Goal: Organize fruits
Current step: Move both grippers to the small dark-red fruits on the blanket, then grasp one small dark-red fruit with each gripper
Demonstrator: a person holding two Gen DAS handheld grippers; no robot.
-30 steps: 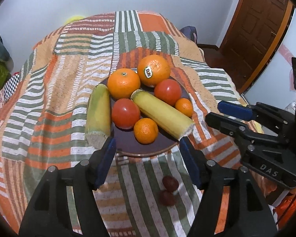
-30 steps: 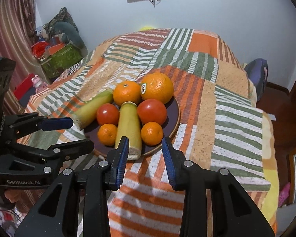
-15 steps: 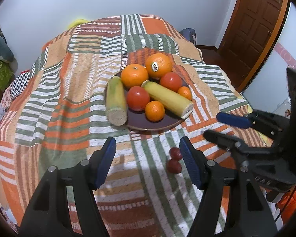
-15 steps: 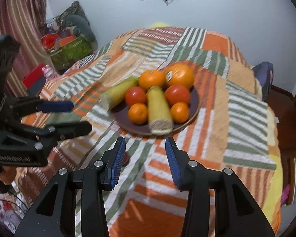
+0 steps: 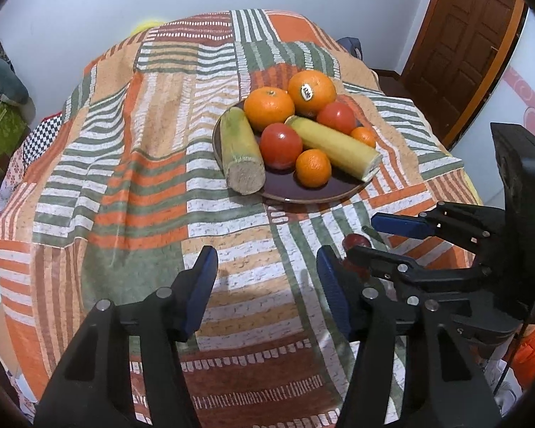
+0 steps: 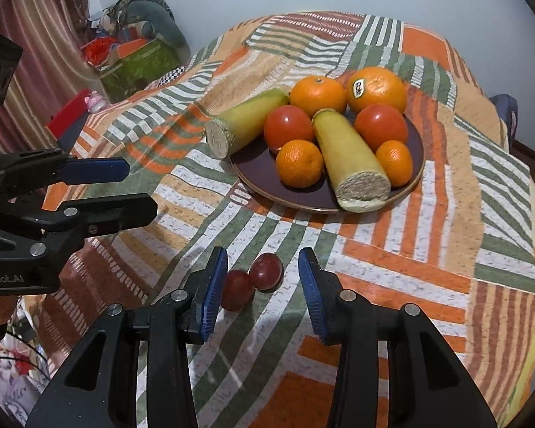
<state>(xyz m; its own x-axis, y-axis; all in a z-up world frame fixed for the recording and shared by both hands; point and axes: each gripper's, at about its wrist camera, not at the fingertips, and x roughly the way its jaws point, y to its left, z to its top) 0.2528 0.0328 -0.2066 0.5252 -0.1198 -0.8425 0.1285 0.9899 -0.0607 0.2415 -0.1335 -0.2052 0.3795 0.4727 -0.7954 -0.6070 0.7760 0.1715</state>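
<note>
A dark plate [image 5: 285, 192] [image 6: 256, 174] on the striped cloth holds oranges [image 5: 268, 108], two tomatoes [image 5: 280, 145], small mandarins [image 6: 299, 162] and two yellow-green cut stalks [image 6: 349, 160]; one stalk [image 5: 239, 153] hangs over the plate's left rim. Two dark red grapes [image 6: 253, 280] lie on the cloth in front of the plate, just between and beyond my right gripper's [image 6: 264, 285] open fingers. In the left wrist view one grape [image 5: 355, 240] peeks out behind the right gripper [image 5: 378, 237]. My left gripper [image 5: 267, 278] is open and empty over bare cloth.
The cloth covers a bed-like surface that drops off at its edges. A wooden door [image 5: 463, 42] stands at the right. Boxes and clutter [image 6: 135, 57] sit by the curtain at the left. The left gripper [image 6: 132, 189] shows at the left of the right wrist view.
Both grippers have pulled back from the plate toward the near edge. The right gripper now hovers over the two grapes, its fingers opened wider.
</note>
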